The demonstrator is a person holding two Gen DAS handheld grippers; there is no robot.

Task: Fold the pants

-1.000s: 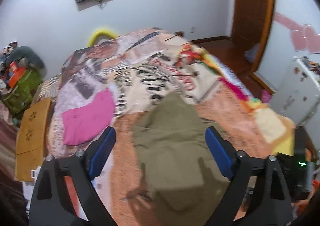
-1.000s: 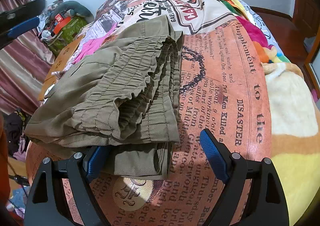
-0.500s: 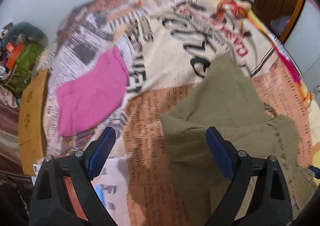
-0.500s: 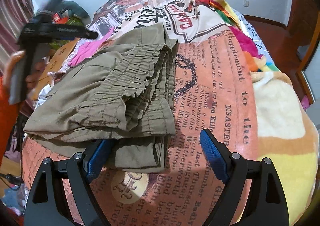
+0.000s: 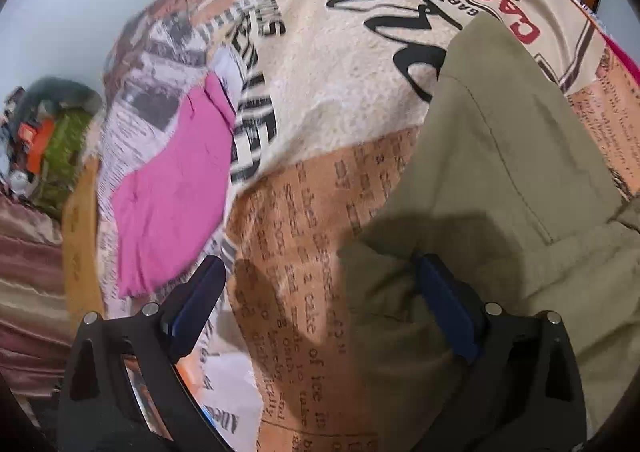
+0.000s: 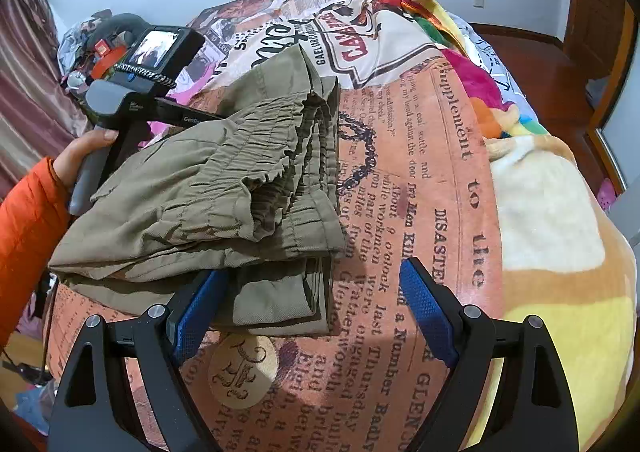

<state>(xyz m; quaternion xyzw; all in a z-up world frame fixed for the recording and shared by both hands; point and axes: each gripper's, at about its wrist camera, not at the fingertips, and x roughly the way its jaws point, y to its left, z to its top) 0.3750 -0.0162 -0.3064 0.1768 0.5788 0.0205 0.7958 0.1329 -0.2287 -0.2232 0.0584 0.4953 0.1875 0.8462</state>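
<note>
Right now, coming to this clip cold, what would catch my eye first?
The olive pants dominate: a folded bundle with a gathered waistband, lying on a bedspread printed like old newspaper. A pink garment lies flat on the bed beyond them. The left gripper, its jaws opening, hangs over the pants' edge, and the right gripper hangs open over a corner of the bundle; neither pinches cloth.

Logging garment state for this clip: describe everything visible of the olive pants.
The olive pants look like woven cotton, folded into a stacked bundle on the newspaper-print blanket, gathered elastic waistband on top and layered edges facing the right gripper. The left gripper, jaws opening, straddles one edge; neither grips them.
</note>
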